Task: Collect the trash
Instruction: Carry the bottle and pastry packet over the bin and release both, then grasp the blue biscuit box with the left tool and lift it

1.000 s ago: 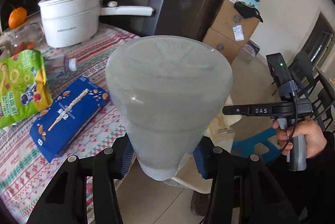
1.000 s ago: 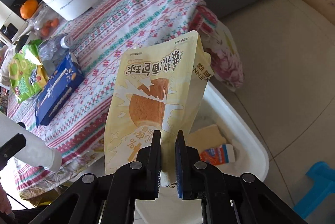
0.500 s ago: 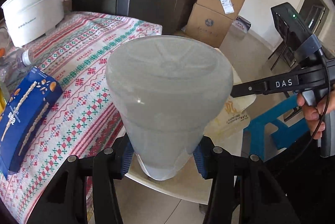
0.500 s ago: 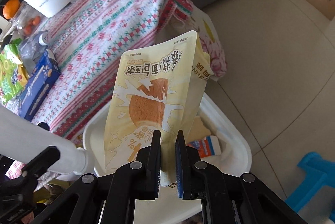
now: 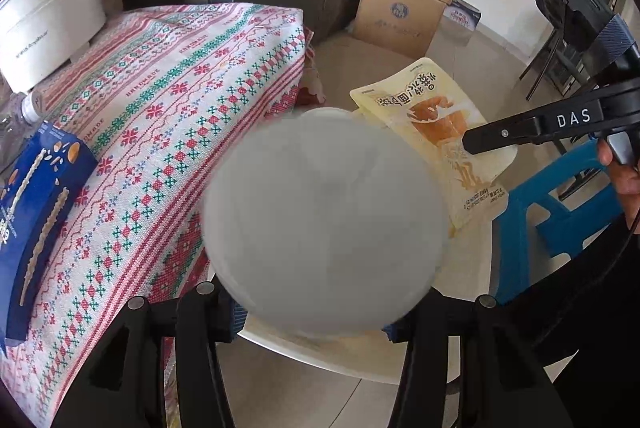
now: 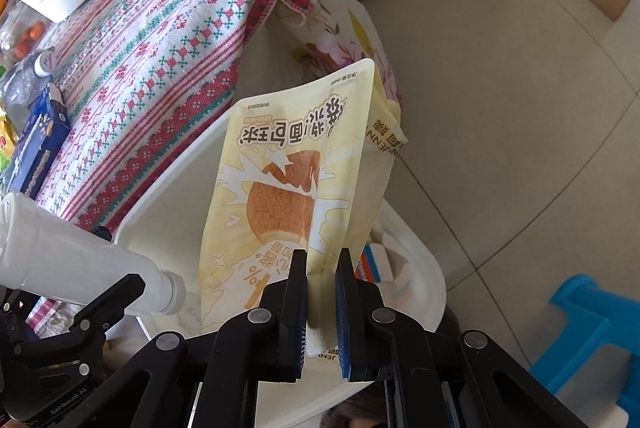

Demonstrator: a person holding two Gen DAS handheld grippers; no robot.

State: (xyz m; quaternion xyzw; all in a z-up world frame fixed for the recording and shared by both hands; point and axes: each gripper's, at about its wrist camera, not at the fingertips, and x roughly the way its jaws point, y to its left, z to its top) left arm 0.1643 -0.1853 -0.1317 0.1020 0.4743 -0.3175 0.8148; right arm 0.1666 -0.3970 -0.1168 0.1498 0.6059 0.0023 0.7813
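Note:
A frosted white plastic bottle [image 5: 324, 220] fills the left wrist view base-on and blurred, between the fingers of my left gripper [image 5: 312, 312]. Its jaws are opening and the bottle looks loose between them. In the right wrist view that bottle [image 6: 72, 260] tilts neck-down over the rim of the white bin [image 6: 176, 188]. My right gripper [image 6: 322, 264] is shut on the lower edge of a yellow snack bag [image 6: 288, 168], which hangs over the bin. The left wrist view shows the same bag [image 5: 424, 112] right of the bottle.
The table with the patterned cloth [image 5: 180, 100] stands left of the bin and carries a blue box [image 5: 36, 196] and a white pot [image 5: 44, 16]. A blue stool [image 5: 540, 212] is to the right, with cardboard boxes [image 5: 404, 4] behind. A small carton [image 6: 374, 260] lies in the bin.
Both grippers have come down over the bin. The bottle, sharp and gripped at its narrow end before, is now blurred and slipping between the left fingers. The snack bag stays clamped.

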